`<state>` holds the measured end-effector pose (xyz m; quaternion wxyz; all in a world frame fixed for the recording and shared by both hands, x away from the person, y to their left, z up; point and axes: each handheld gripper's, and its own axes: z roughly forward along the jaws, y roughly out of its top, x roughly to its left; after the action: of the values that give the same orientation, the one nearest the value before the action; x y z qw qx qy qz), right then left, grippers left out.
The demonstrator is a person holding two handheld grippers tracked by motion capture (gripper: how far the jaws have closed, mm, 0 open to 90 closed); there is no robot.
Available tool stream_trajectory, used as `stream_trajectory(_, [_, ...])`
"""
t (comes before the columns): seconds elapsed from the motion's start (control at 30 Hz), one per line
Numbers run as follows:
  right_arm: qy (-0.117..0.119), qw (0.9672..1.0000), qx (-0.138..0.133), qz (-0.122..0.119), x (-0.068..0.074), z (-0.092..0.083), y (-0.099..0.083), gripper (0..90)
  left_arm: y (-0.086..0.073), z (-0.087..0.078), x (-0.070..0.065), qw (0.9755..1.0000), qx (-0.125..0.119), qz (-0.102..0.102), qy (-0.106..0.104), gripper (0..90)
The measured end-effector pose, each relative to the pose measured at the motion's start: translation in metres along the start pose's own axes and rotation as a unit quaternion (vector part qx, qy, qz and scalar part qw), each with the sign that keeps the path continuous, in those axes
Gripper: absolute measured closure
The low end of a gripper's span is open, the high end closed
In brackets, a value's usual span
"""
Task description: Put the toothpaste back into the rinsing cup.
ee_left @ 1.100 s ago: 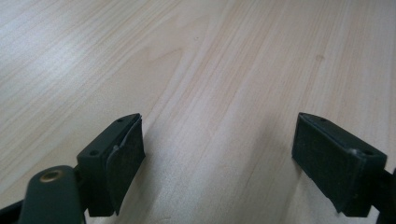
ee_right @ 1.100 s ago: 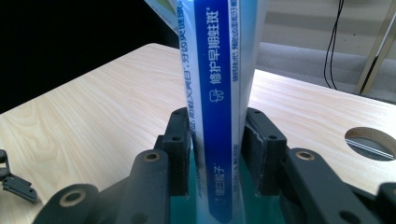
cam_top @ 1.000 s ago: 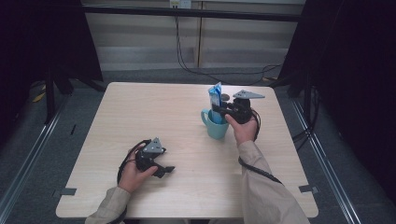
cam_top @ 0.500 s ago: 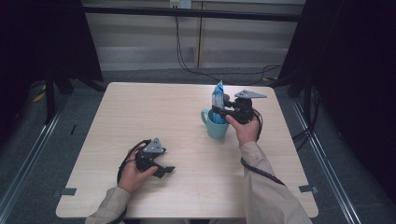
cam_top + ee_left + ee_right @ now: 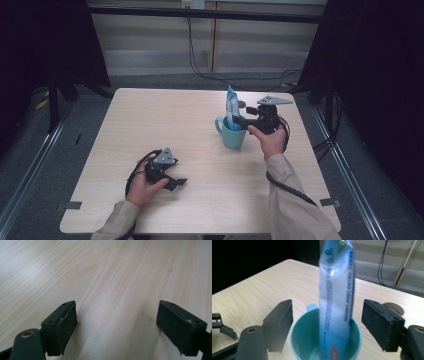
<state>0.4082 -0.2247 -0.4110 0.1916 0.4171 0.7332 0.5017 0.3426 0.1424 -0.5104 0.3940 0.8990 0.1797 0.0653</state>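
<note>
We've got the blue-and-white packet [image 5: 336, 297] standing upright in the teal mug [image 5: 233, 134], its foot down inside and its top well above the rim, leaning a bit toward one wall. Our right gripper [image 5: 240, 121] sits just beside the mug on the table [image 5: 150, 120]; its jaws have just been opening and now stand wide apart either side of the packet, pads clear of it, so nothing's clamped. In the right gripper view the packet is btwn the two jaws w/ gaps on both sides. Our left gripper [image 5: 179, 183] rests near the table's front edge, well apart from the mug, jaws spread over bare wood, holding nothing. Risks as we judge them: the packet is tall, light & top-heavy vs. the mug, so if we pull the right gripper away sideways instead of straight back, a pad could clip the packet & tip it out, or drag the mug by its rim. The lean could also grow once it's unsupported, and the packet may slump over the edge. A snagged cable near the right hand [image 5: 270, 142] could nudge the mug too. The left is too far off to steady anything quickly.
</note>
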Motion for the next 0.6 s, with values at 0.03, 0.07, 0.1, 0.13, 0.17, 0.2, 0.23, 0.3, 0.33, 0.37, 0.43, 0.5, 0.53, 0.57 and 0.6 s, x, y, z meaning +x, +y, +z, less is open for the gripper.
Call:
stream_trajectory(0.03, [0.001, 1.0000, 0.000, 0.002, 0.000, -0.002, -0.001, 23.0, 0.000, 0.000, 0.000, 1.0000, 0.000, 0.002, -0.001, 16.5])
stream_trajectory(0.07, [0.002, 1.0000, 0.001, 0.002, 0.000, -0.003, -0.002, 22.2, 0.000, 0.000, 0.000, 1.0000, 0.000, 0.002, -0.001, 16.5])
stream_trajectory(0.1, [-0.001, 1.0000, 0.002, 0.004, 0.000, -0.005, -0.003, 21.6, 0.000, 0.000, 0.000, 1.0000, 0.000, 0.000, 0.000, 16.5])
stream_trajectory(0.13, [0.001, 1.0000, 0.002, 0.005, 0.000, -0.008, -0.005, 21.6, 0.000, 0.000, 0.000, 1.0000, 0.000, 0.002, -0.001, 16.4])
stream_trajectory(0.17, [0.001, 1.0000, 0.004, 0.004, 0.000, -0.010, -0.006, 21.1, 0.000, 0.000, 0.000, 1.0000, 0.000, 0.000, 0.000, 16.5])
stream_trajectory(0.2, [0.000, 1.0000, 0.003, 0.003, 0.001, -0.012, -0.007, 21.1, 0.000, 0.000, 0.000, 1.0000, 0.000, 0.001, -0.001, 16.5])
stream_trajectory(0.23, [0.001, 1.0000, 0.002, 0.000, 0.001, -0.015, -0.008, 21.1, 0.000, 0.000, 0.000, 1.0000, 0.000, 0.002, -0.001, 16.5])
stream_trajectory(0.3, [0.007, 1.0000, 0.007, -0.001, 0.002, -0.020, -0.011, 19.9, 0.000, 0.000, 0.000, 1.0000, 0.000, 0.002, -0.001, 16.5])
stream_trajectory(0.33, [0.003, 0.9999, 0.009, -0.005, 0.002, -0.022, -0.012, 19.4, 0.000, 0.000, 0.000, 1.0000, 0.000, 0.002, -0.001, 16.5])
stream_trajectory(0.37, [0.005, 0.9999, 0.010, -0.009, 0.003, -0.026, -0.014, 19.1, 0.000, 0.000, 0.000, 1.0000, 0.000, 0.002, -0.001, 16.5])
stream_trajectory(0.43, [0.012, 0.9998, 0.012, -0.010, 0.005, -0.031, -0.018, 17.8, 0.000, 0.000, 0.000, 1.0000, 0.000, 0.002, -0.001, 16.5])
stream_trajectory(0.5, [0.017, 0.9995, 0.020, -0.015, 0.007, -0.035, -0.024, 16.3, 0.000, 0.000, 0.000, 1.0000, 0.000, 0.002, -0.001, 16.5])
stream_trajectory(0.53, [0.018, 0.9994, 0.022, -0.018, 0.008, -0.038, -0.027, 16.1, 0.000, 0.000, 0.000, 1.0000, 0.000, 0.002, -0.001, 16.5])
stream_trajectory(0.57, [0.024, 0.9992, 0.026, -0.019, 0.010, -0.039, -0.031, 15.0, 0.000, 0.000, 0.000, 1.0000, 0.000, 0.002, -0.001, 16.5])
stream_trajectory(0.6, [0.031, 0.9987, 0.034, -0.023, 0.011, -0.041, -0.038, 14.6, 0.000, 0.000, 0.000, 1.0000, 0.000, 0.001, 0.001, 16.5])
